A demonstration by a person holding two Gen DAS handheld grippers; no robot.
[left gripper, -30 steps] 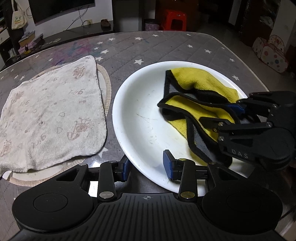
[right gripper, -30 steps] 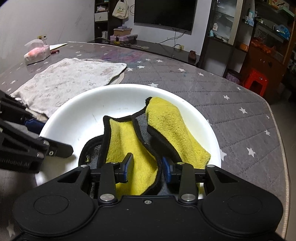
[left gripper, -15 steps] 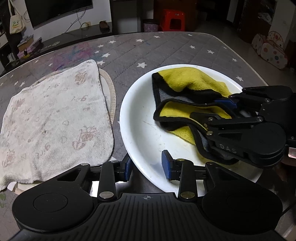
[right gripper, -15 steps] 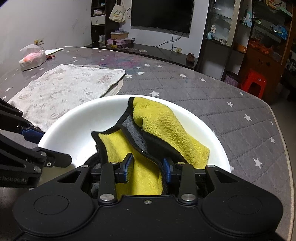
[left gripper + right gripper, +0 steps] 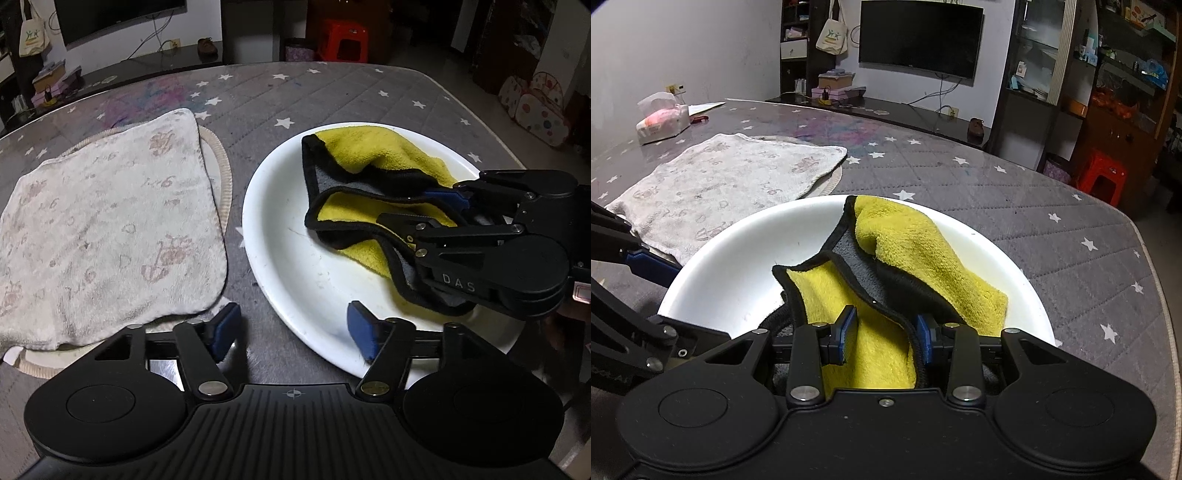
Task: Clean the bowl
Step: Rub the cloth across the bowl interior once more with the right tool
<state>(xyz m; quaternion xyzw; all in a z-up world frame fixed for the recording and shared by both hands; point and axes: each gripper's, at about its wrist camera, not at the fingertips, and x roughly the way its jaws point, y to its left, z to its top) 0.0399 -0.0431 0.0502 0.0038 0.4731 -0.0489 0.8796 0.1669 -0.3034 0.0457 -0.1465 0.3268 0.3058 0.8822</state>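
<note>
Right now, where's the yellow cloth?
The yellow cloth lies bunched inside the white bowl, its near end between the right gripper's pads, right of the pale towel.

Grey quilted table cover (image 5: pixel 1027 221) printed with white stars, taken as landmark. Lying flat on its left part: a pale patterned towel (image 5: pixel 107 229), spread over a round woven mat (image 5: pixel 221 177) whose rim shows along the towel's edge. At the cover's far left corner: a tissue pack (image 5: pixel 663 120). Beyond its far edge: a wall-mounted television (image 5: pixel 919 40), a hanging tote bag (image 5: pixel 833 33), a low dark console (image 5: pixel 886 114) with a shoe (image 5: pixel 977 127) on it. Off its right far side: a red plastic stool (image 5: pixel 1102 177).
</note>
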